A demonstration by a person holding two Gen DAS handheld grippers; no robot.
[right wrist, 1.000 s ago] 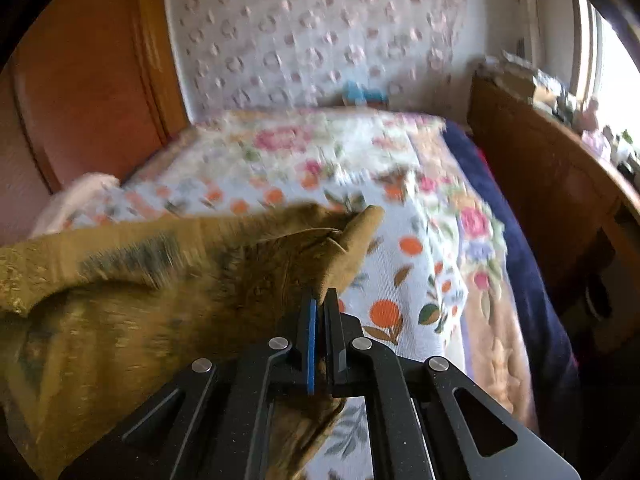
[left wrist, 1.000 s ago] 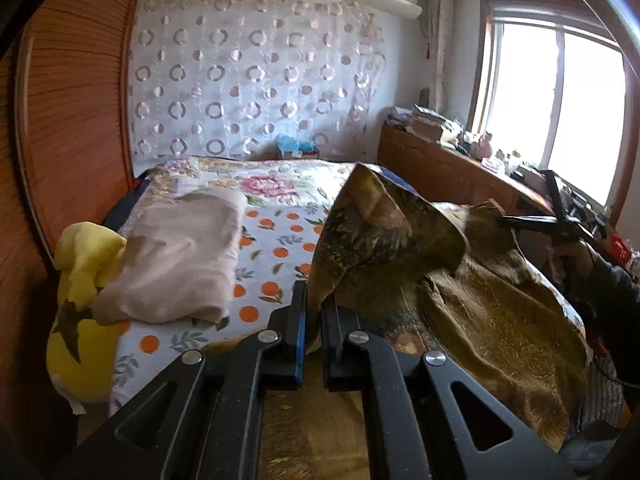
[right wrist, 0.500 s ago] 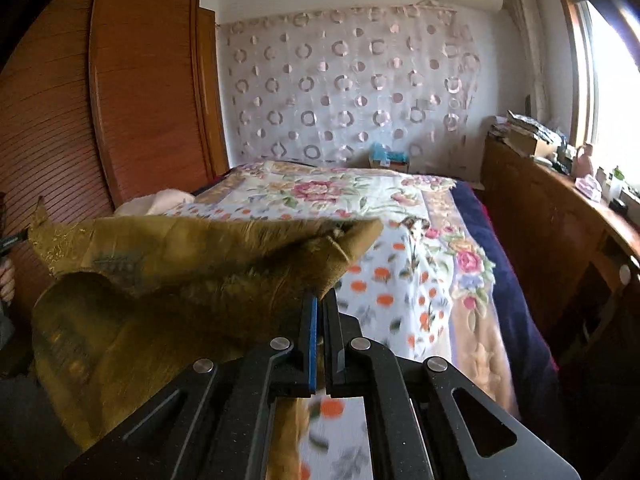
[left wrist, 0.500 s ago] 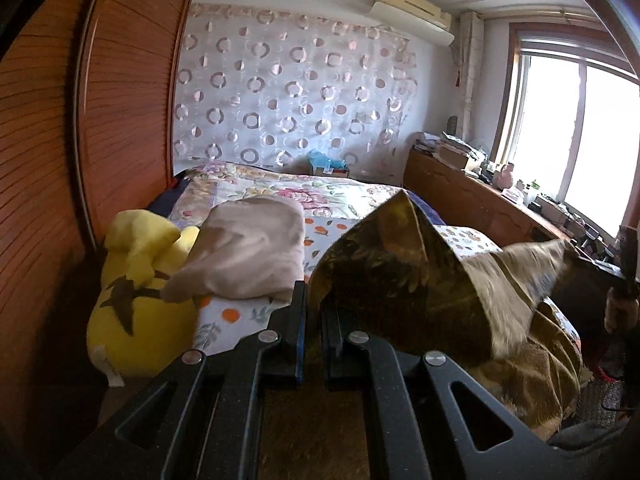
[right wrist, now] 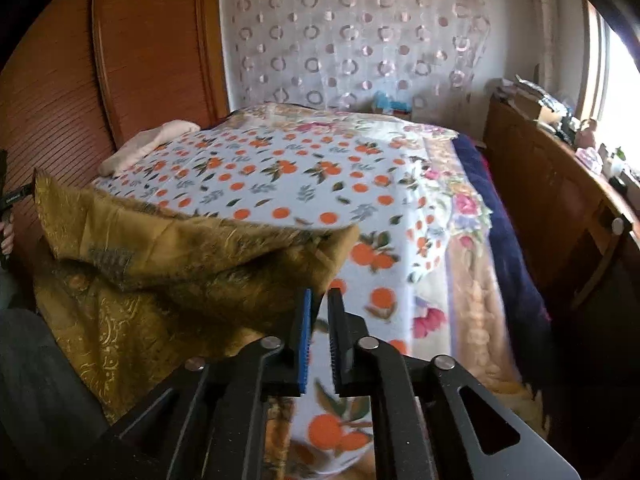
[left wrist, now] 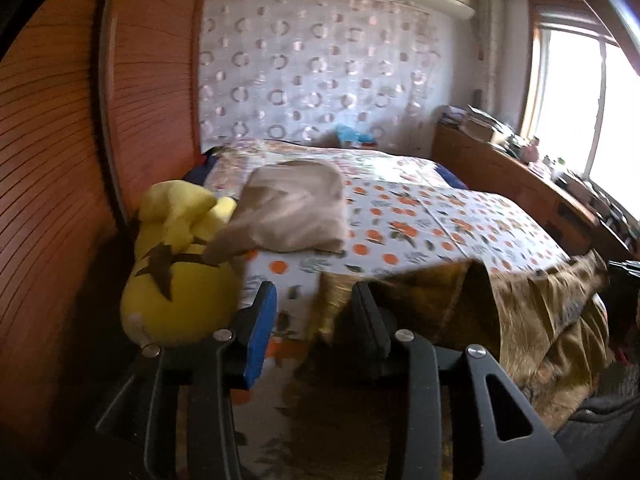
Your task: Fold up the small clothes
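A golden-brown patterned cloth (left wrist: 520, 312) lies doubled over at the near edge of the bed (left wrist: 440, 224), its lower part hanging off the front. My left gripper (left wrist: 314, 292) has its jaws opening. The cloth's left corner sits between them beside the right finger, and no pad presses on it. In the right wrist view the same cloth (right wrist: 168, 248) spreads to the left. My right gripper (right wrist: 321, 292) has its jaws opening to a narrow gap just under the cloth's right corner, and the orange-print sheet (right wrist: 280, 168) shows through that gap.
A yellow plush toy (left wrist: 176, 272) and a folded beige garment (left wrist: 296, 208) lie at the bed's left side by the wooden wardrobe (left wrist: 60, 200). A cluttered wooden cabinet (right wrist: 560, 200) runs along the right under the window. A hand (right wrist: 6, 236) shows at the far left.
Both grippers held the cloth raised off the bed. The cloth has come down at the near edge, and both pairs of jaws have parted, the left one widely.
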